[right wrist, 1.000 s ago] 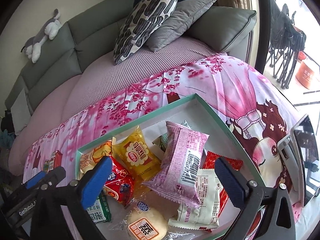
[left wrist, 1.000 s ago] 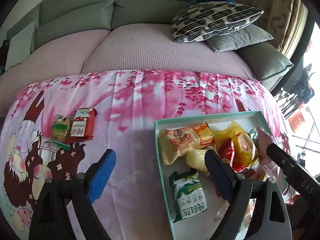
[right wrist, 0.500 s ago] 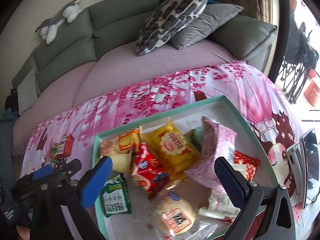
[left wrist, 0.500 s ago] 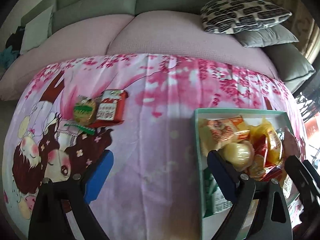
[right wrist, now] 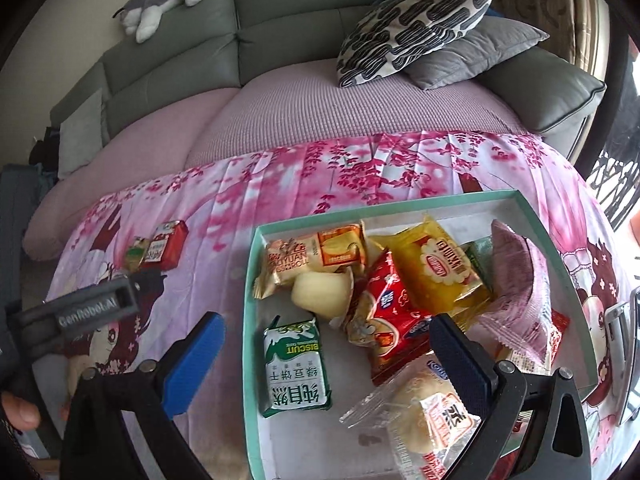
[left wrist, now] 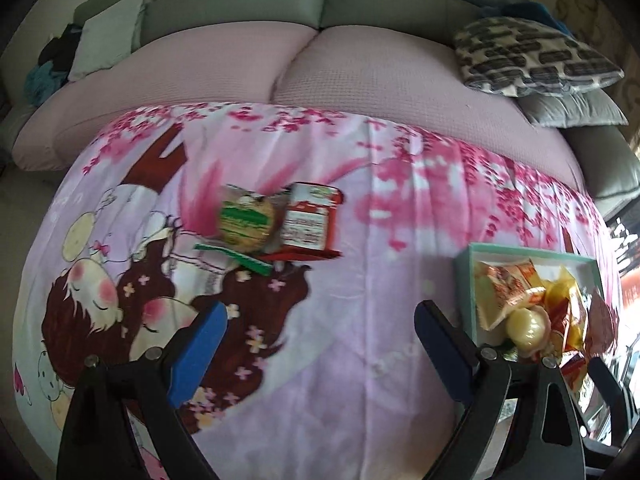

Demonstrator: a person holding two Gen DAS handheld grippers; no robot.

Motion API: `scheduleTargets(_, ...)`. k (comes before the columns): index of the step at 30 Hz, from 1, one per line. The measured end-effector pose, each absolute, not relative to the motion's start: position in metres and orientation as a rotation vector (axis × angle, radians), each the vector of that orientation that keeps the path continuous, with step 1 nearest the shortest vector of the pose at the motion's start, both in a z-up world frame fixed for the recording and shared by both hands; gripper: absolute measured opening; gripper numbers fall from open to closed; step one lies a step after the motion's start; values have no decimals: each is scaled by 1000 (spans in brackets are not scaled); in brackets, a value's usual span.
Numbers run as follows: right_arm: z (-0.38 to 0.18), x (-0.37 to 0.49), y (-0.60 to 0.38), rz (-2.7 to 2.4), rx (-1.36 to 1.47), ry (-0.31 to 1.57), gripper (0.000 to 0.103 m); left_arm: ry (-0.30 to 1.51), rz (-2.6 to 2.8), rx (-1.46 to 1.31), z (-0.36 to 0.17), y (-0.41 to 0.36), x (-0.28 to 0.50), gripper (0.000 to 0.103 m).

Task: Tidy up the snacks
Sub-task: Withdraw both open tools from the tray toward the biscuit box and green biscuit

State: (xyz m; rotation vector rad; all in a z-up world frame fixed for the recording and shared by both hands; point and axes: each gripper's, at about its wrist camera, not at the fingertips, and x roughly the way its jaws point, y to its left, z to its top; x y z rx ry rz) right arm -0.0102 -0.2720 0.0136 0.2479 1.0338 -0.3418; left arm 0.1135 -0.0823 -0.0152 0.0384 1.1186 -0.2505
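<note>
Red packets point(left wrist: 310, 220): one outside tray point(right wrist: 256, 280)

Home living room: sofa point(right wrist: 280, 32), cushions point(right wrist: 416, 24)

Daylight from right, overexposed there; left view motion-blurred; fisheye-bent, dark corners.

Snacks point(right wrist: 400, 280) in tray point(right wrist: 256, 360); two packets point(right wrist: 160, 246) left, on blanket point(right wrist: 224, 216).
</note>
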Motion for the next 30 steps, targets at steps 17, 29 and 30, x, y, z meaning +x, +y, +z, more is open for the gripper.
scheduleTargets(17, 1, 24, -228, -234, 234, 1058, 103, 1144, -179, -131, -37, -5, 172, 95)
scheduleTargets(29, -32, 121, -177, -98, 169, 1073, 100, 1160, -200, -191, -55, 16, 224, 95)
scheduleTargets(30, -39, 129, -174, -96, 163, 1087, 98, 1163, -205, -194, -57, 16, 226, 95)
